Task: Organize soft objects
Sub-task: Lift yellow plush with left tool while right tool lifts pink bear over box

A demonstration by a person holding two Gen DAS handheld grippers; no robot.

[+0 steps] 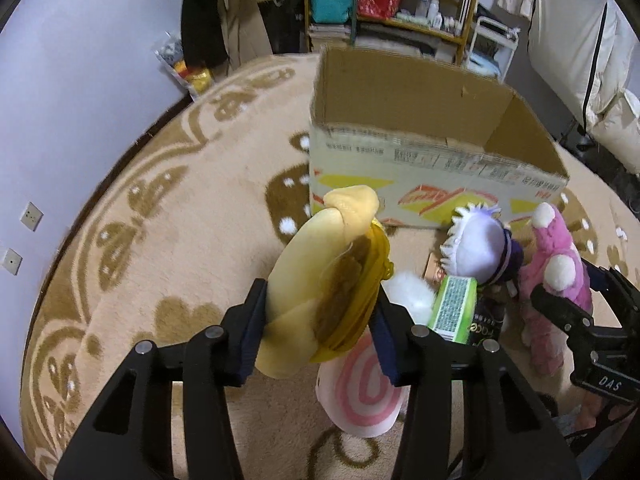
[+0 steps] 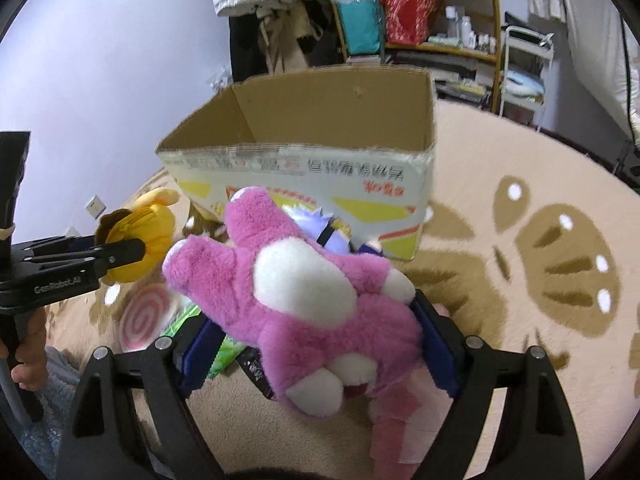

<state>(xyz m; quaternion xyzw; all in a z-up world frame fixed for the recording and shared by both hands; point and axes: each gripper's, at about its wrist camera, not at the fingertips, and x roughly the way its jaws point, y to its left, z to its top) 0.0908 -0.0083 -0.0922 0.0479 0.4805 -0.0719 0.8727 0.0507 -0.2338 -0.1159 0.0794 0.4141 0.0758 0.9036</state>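
Note:
My left gripper is shut on a yellow plush toy with a brown patch, held above the carpet; it also shows in the right wrist view. My right gripper is shut on a pink and white plush toy, which also shows in the left wrist view. An open cardboard box stands on the carpet just beyond both toys. A white-and-purple plush, a pink swirl plush and a white fluffy one lie in front of the box.
A green packet and a dark packet lie among the plush toys. The beige patterned carpet covers the floor. Shelves and a white rack stand behind the box. The wall is at left.

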